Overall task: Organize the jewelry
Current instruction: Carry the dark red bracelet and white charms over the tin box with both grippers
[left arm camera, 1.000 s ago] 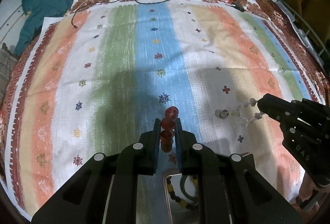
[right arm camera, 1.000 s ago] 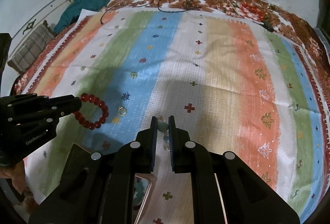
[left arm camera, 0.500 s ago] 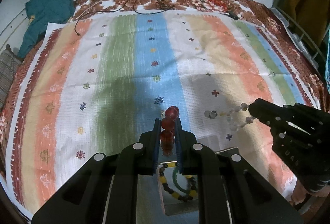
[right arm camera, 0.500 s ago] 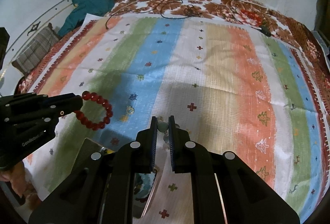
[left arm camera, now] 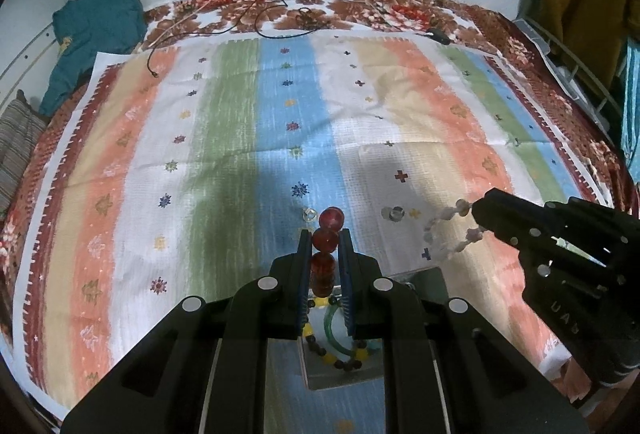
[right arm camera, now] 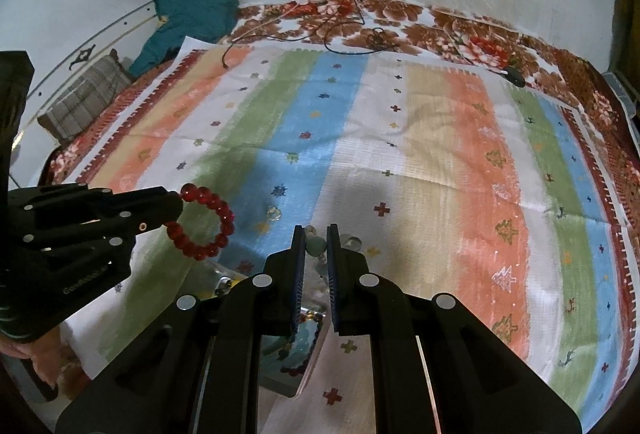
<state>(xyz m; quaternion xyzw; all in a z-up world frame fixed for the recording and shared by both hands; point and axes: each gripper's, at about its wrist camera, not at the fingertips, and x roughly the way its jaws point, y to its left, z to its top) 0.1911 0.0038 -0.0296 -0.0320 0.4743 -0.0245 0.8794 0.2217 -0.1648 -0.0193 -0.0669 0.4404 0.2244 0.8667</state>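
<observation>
My left gripper is shut on a red bead bracelet, held above the striped cloth; the bracelet hangs as a ring in the right wrist view. My right gripper is shut on a pale bead bracelet, which dangles from its tip in the left wrist view. Below both grippers lies a shiny metal tray holding a green bangle and a yellow-and-dark bead bracelet. Two small clear rings lie on the cloth beyond the tray.
A striped cloth covers a floral bedspread. A teal garment and a plaid pillow lie at the far left. Black cables run along the far edge near the wall.
Both grippers have drawn back and up with their bracelets, so the metal tray and the jewelry in it show more fully beneath them. Both grips are unchanged.
</observation>
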